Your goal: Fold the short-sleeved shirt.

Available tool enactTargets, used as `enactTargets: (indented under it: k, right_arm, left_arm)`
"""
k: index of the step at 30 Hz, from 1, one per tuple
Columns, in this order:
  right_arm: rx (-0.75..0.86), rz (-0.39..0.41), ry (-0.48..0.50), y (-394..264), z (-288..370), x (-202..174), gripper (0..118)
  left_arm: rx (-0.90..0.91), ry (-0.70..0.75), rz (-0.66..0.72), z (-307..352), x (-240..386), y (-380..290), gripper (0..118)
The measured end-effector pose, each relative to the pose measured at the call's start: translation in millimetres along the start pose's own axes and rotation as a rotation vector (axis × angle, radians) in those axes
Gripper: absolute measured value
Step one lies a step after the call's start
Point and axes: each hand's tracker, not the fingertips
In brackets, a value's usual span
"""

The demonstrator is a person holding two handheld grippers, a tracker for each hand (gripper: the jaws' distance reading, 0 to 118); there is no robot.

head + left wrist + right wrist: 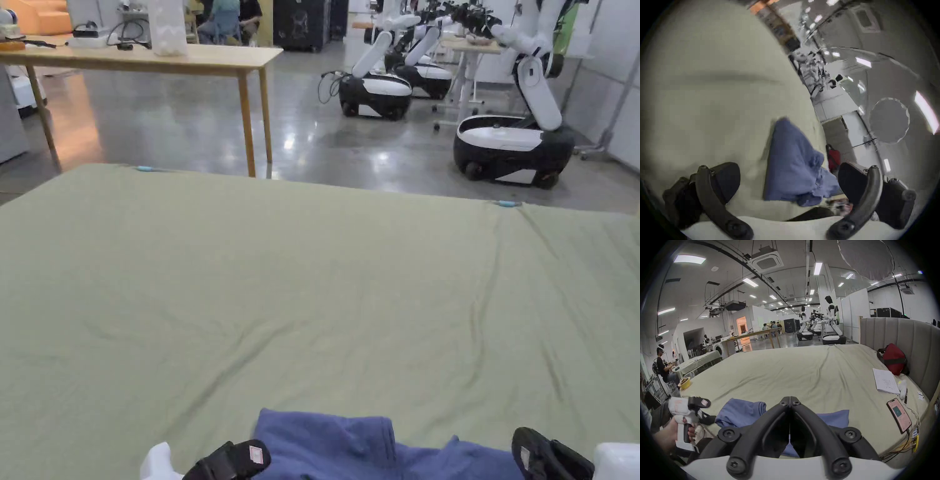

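The blue short-sleeved shirt [350,447] lies crumpled at the near edge of the green-sheeted bed [312,281]. In the left gripper view the shirt [794,165] is a bunched heap just beyond my left gripper [788,172], whose jaws stand wide open with nothing between them. The right gripper view shows the shirt [743,412] partly rolled, with my right gripper [790,398] shut above it, jaw tips touching and no cloth pinched between them. My left gripper [707,410] hovers open at the shirt's left end, held by a hand. In the head view the left gripper [240,461] and right gripper [544,453] flank the shirt.
On the bed's right side lie a phone [899,414] with its cable, a notebook [885,381] and a red bag [894,358] against the grey headboard [907,337]. A yellow bowl [684,382] sits at the left edge. Beyond stand a wooden table [187,59] and wheeled robots [512,144].
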Motion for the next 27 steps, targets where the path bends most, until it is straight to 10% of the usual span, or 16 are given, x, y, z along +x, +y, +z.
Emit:
enactTargets:
  k: [2, 3, 4, 5, 18, 27]
  right_arm:
    - [0.000, 0.002, -0.009, 0.7, 0.1, -0.4, 1]
    - [-0.001, 0.004, -0.014, 1.1, 0.4, -0.7, 1]
    - [-0.002, 0.007, -0.020, 1.5, 0.9, -0.9, 1]
    - [-0.004, 0.010, -0.025, 2.2, 1.7, -1.2, 1]
    - [0.009, 0.037, -0.039, 8.8, 8.7, 3.4, 1]
    - [-0.020, 0.042, -0.055, 7.3, 14.6, 10.9, 1]
  left_arm:
    - [0.029, -0.020, -0.057, -14.9, 14.8, -8.6, 113]
    - [0.023, -0.037, 0.018, -22.3, 17.0, -11.4, 92]
    - [0.069, -0.063, 0.135, -35.3, 17.7, -15.2, 24]
    - [0.063, -0.014, 0.245, -47.1, 8.4, -19.5, 10]
    - [0.354, 0.355, -0.224, 55.9, 41.0, 31.0, 10]
    - [0.126, 0.386, -1.087, -78.8, 176.9, -95.2, 10]
